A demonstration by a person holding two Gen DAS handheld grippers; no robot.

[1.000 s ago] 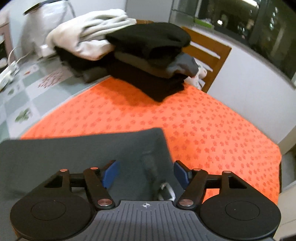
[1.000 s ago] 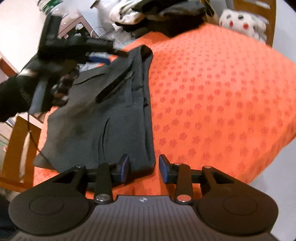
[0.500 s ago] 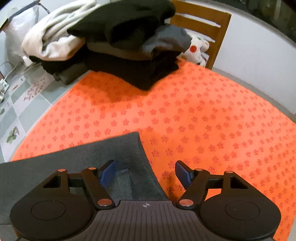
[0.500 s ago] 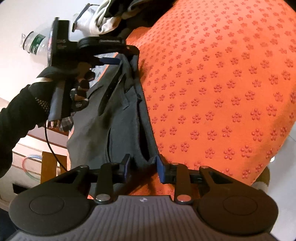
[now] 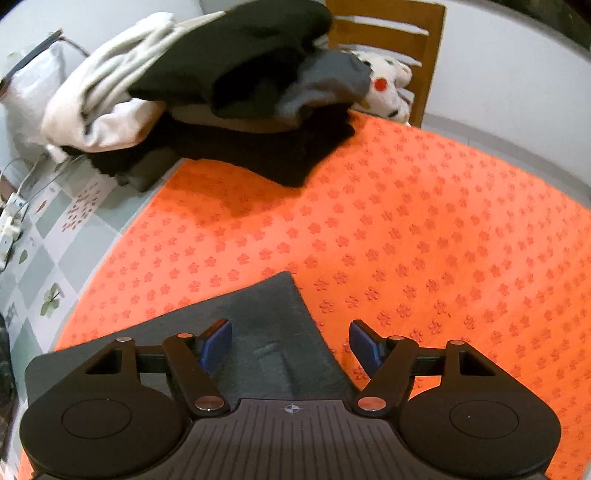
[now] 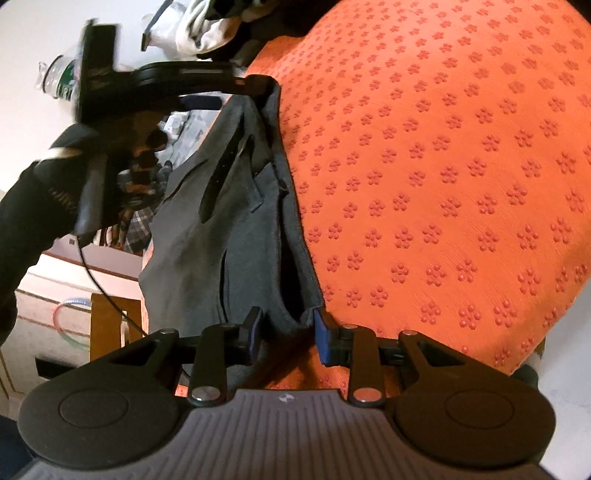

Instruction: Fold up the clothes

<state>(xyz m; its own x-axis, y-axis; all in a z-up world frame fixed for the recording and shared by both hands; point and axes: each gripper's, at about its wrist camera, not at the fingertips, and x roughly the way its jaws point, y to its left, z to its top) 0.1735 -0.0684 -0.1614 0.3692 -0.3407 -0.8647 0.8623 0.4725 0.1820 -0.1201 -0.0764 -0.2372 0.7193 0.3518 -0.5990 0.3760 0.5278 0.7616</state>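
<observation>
Left gripper (image 5: 290,341) jaws spread over grey garment (image 6: 236,236) corner; right gripper (image 6: 286,338) jaws released, straddling hem. Risk: shallow bite, single layer slips, fold skews.

I count one dark grey garment (image 6: 229,236) spread out, one orange mat (image 5: 406,229), one pile of folded clothes (image 5: 221,92), one wooden chair (image 5: 402,33), and two grippers: left gripper (image 5: 290,343), right gripper (image 6: 286,336).

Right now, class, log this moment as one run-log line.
phase: fold start | left gripper: open over dark grey garment corner | right gripper: open, garment edge between fingers | surface: orange mat | clothes pile: behind
</observation>
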